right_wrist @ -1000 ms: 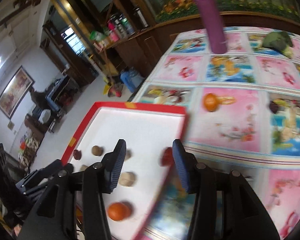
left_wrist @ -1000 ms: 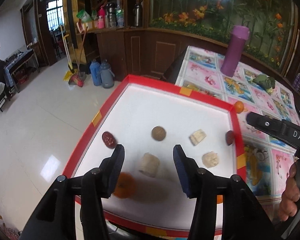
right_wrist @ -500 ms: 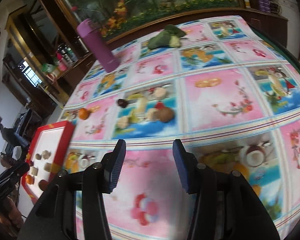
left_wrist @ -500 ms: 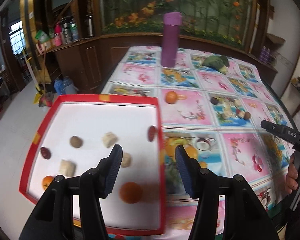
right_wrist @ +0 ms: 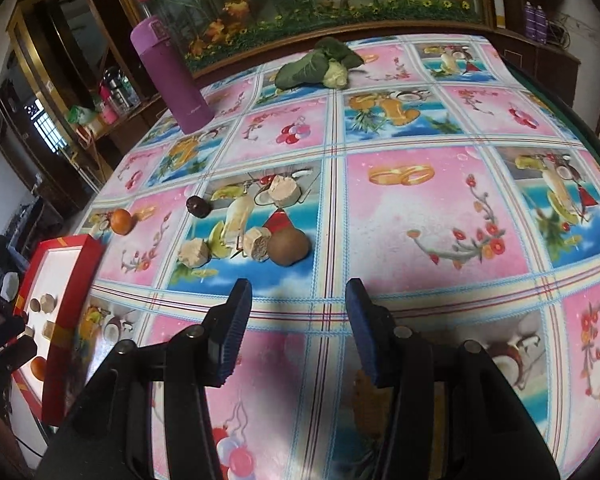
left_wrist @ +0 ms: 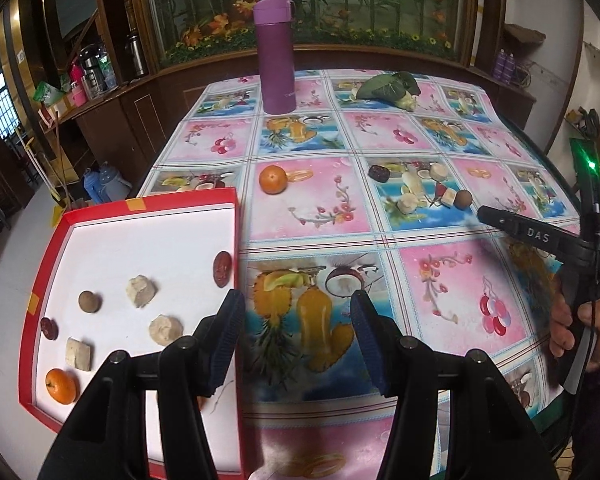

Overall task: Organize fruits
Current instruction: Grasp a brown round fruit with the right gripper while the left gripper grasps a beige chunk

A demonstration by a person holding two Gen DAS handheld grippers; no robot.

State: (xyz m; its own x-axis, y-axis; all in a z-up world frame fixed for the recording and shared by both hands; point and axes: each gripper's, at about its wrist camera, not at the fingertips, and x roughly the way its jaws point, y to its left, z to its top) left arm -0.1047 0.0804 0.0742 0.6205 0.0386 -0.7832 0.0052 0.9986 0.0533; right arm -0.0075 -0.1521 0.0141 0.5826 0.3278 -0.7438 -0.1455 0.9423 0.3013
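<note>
A red tray point(left_wrist: 236, 216) with a white floor lies at the table's left end. It holds several pieces, among them a small orange point(left_wrist: 61, 386), a red date point(left_wrist: 221, 269) and a brown longan point(left_wrist: 89, 301). Loose on the tablecloth are an orange point(right_wrist: 122, 221), a dark date point(right_wrist: 198, 206), pale chunks point(right_wrist: 259, 243) and a brown round fruit point(right_wrist: 289, 246). My left gripper point(left_wrist: 296, 332) hangs open and empty just right of the tray's edge. Also open and empty, my right gripper point(right_wrist: 298, 320) sits a short way in front of the brown fruit.
A purple flask point(left_wrist: 275, 54) stands at the back of the table. A leafy cabbage point(right_wrist: 320, 66) lies at the far side. A hand point(left_wrist: 564, 320) holds the right gripper at the table's right edge. The floor drops away left of the tray.
Both grippers have swung right, away from the tray's inside. The right one now faces the loose fruit on the cloth. Both stayed open.
</note>
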